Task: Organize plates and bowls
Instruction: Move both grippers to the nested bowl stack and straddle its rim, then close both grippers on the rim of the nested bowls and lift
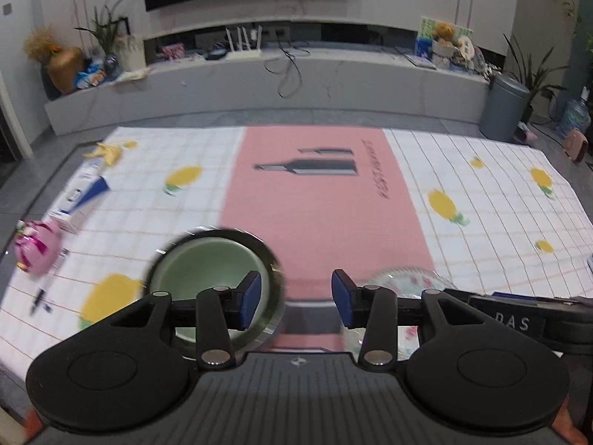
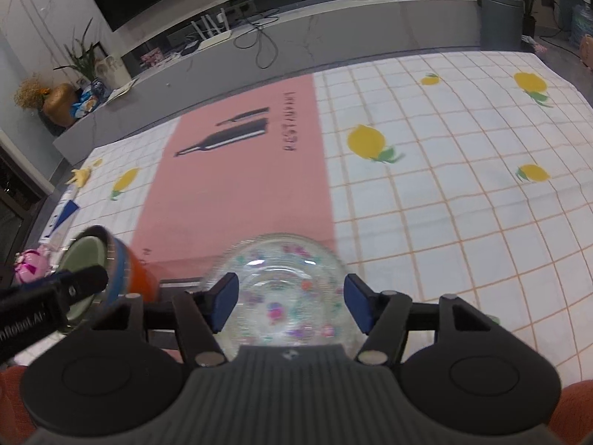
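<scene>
1. Left wrist view: our left gripper hangs over the near edge of the checked lemon tablecloth, jaws spread wide with nothing between them. The green-lined bowl sits partly under its left finger, off to the left of the gap, blurred.
2. From this side the floral glass bowl lies just right of the fingers, with our right gripper showing only as a black body beside it.
3. Right wrist view: our right gripper is released too, its blue pads flanking the floral glass bowl; we cannot tell whether they touch it.
4. The green-lined bowl shows an orange and blue outside, tilted at the left, beside a pink toy.
</scene>
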The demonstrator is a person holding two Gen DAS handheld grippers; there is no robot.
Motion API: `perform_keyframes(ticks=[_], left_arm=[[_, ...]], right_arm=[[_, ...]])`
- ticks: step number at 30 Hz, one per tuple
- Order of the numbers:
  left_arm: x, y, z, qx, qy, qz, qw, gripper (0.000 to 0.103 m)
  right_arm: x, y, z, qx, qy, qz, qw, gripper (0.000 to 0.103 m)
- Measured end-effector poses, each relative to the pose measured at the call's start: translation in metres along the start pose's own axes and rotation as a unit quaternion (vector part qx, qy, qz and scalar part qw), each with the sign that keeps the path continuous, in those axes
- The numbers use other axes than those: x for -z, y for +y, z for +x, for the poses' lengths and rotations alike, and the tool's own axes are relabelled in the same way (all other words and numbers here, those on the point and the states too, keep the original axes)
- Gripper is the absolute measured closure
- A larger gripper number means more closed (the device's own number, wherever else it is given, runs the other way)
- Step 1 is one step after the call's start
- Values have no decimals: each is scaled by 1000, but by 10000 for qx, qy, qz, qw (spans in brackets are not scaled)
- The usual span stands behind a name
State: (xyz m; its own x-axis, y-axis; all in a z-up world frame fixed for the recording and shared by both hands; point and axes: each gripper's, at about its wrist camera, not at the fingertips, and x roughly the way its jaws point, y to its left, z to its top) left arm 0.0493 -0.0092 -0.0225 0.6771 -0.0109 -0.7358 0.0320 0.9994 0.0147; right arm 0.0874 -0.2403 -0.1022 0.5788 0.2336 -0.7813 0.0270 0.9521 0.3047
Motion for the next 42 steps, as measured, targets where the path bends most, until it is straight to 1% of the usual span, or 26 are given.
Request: perform_keyframes(ticks=[1,2,3,5,8,11,14,17,22,25,30,32,36,38,42], left_arm=[[-3,6,-3,-30,-36,-41,10000,51],[-5,11,-5,-65,-62,-83,9999,49],[-7,18,-7,-106,-84,-125,9998,48],[-9,31,-10,-185,-128,-209,9995,46],[-12,52,-11,-329,-170,-374,9986,42],[-13,74,-7,-460,-135,-590,9971,41],[-10,97,-1,-522,-8,-892,9946,40],[-6,114,6,-495,111,-1156,9920,40],[2,132,18,-411,261,-1362,9895,38],[6,139,26,-272,394,-1516,9873,39],[10,152,37,-323,551,-1739,9827,38],[11,158,41,-230,560,-1862,9806,38],[12,166,52,-104,698,-2144,9742,38],[12,166,57,-33,736,-2192,9729,38],[11,167,64,69,781,-2304,9699,38]], right_arm=[[-2,7,-3,-47,5,-31,10000,37],[-4,13,-5,-116,8,-56,9999,30],[-6,20,-7,-200,4,-82,9998,28],[-9,34,-10,-331,0,-170,9993,26],[-14,58,-12,-385,-43,-372,9986,24],[-17,82,-11,-337,-110,-626,9974,23],[-20,101,-5,-467,-35,-711,9964,21],[-23,120,3,-523,75,-753,9958,18],[-24,144,22,-447,345,-826,9950,18],[-23,153,36,-477,576,-763,9943,18],[-20,161,60,-500,936,-579,9927,18],[-19,163,68,-487,1013,-572,9920,18],[-16,163,82,-477,1150,-499,9910,18],[-16,162,88,-480,1236,-442,9902,24],[-17,154,100,-579,1373,-132,9888,25]])
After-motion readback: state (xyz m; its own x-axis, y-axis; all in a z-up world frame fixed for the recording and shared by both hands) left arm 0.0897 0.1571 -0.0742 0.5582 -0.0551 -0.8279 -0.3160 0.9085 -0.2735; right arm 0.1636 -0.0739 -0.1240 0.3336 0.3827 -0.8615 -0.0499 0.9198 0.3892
